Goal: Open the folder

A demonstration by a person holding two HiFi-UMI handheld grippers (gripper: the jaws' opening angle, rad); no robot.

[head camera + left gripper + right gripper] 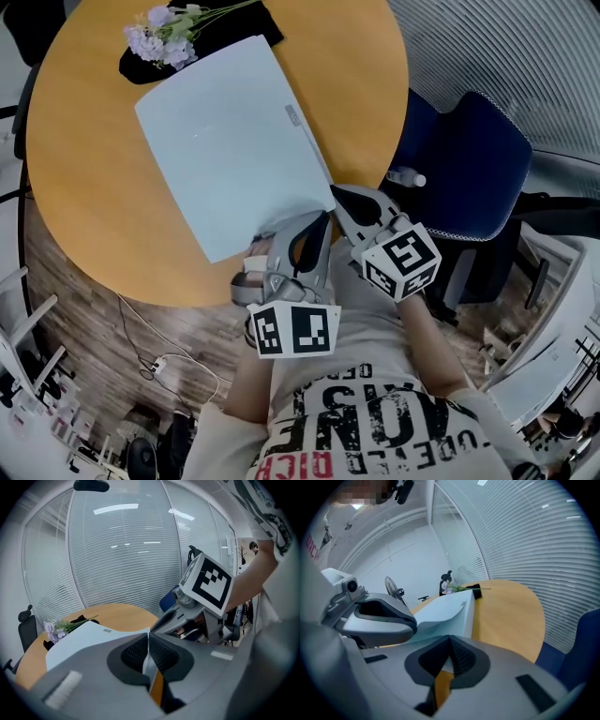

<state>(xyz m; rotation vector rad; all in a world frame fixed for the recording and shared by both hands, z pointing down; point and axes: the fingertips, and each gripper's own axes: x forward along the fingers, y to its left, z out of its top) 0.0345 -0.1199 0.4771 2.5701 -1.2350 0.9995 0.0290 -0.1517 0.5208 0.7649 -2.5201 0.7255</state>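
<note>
A pale blue folder (230, 141) lies shut on the round orange table (84, 178), its near corner curled up a little. Both grippers meet at that corner. My left gripper (317, 220) has its jaws together, and a thin pale strip of the folder's edge (149, 654) shows pinched between the pads. My right gripper (337, 194) comes in from the right, and its jaws are also closed with a pale sliver of the folder (448, 660) between them. In the right gripper view the folder's cover (445, 613) bows upward beside the left gripper (375, 616).
Lilac flowers (164, 37) on a black cloth (248, 23) lie at the table's far side, touching the folder's far corner. A blue chair (469, 159) stands to the right of the table, with a small white bottle (408, 178) beside it. A cable (150, 356) runs over the wooden floor.
</note>
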